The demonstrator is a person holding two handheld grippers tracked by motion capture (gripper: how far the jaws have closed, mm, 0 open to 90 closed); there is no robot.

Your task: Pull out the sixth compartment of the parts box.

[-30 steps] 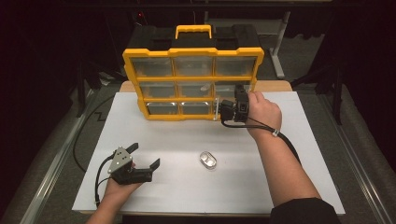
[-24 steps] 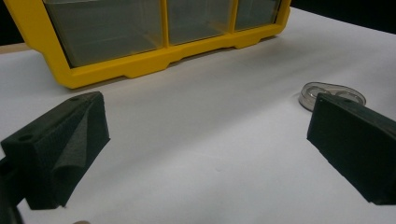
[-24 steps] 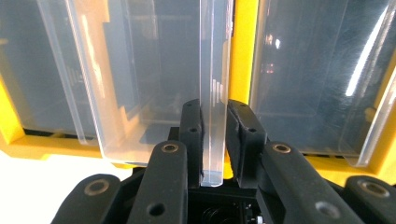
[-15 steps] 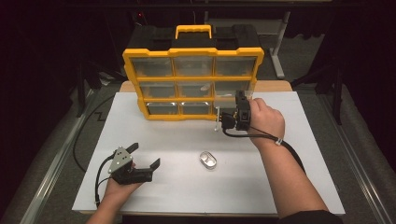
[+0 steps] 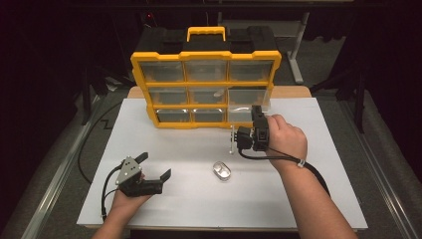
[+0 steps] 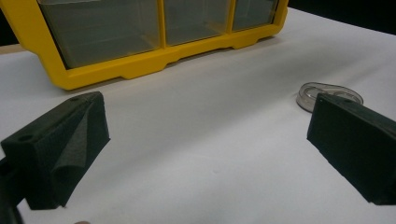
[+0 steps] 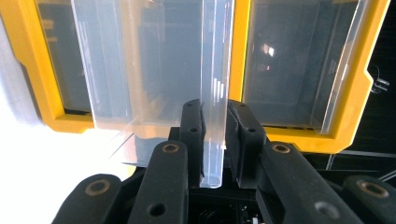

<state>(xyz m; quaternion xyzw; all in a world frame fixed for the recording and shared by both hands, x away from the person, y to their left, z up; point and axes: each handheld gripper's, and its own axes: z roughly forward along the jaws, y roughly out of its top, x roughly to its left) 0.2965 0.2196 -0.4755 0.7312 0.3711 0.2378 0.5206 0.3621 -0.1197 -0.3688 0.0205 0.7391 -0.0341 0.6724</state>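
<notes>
A yellow organizer (image 5: 205, 58) with clear drawers stands upright at the back of the white table top (image 5: 308, 199). My right gripper (image 5: 238, 138) is shut on the front wall of a clear plastic drawer (image 5: 242, 115), which sticks out of the organizer's lower right compartment. In the right gripper view the jaws (image 7: 215, 135) pinch that thin wall of the drawer (image 7: 154, 70), with the yellow frame (image 7: 352, 93) behind it. My left gripper (image 5: 155, 165) rests at the front left, open and holding nothing. A small clear oval lid (image 5: 222, 171) lies on the table between the two hands, and also shows by the right jaw (image 6: 327, 91).
The organizer's yellow base (image 6: 140, 65) stands a short way ahead of my left gripper (image 6: 205, 144). A black case sits behind the organizer (image 5: 164, 37). Cables trail from both grippers. Dark floor and table legs surround the white top.
My right hand has moved toward the table's front with the drawer in its jaws, drawing it farther out of the organizer. The left hand has stayed still.
</notes>
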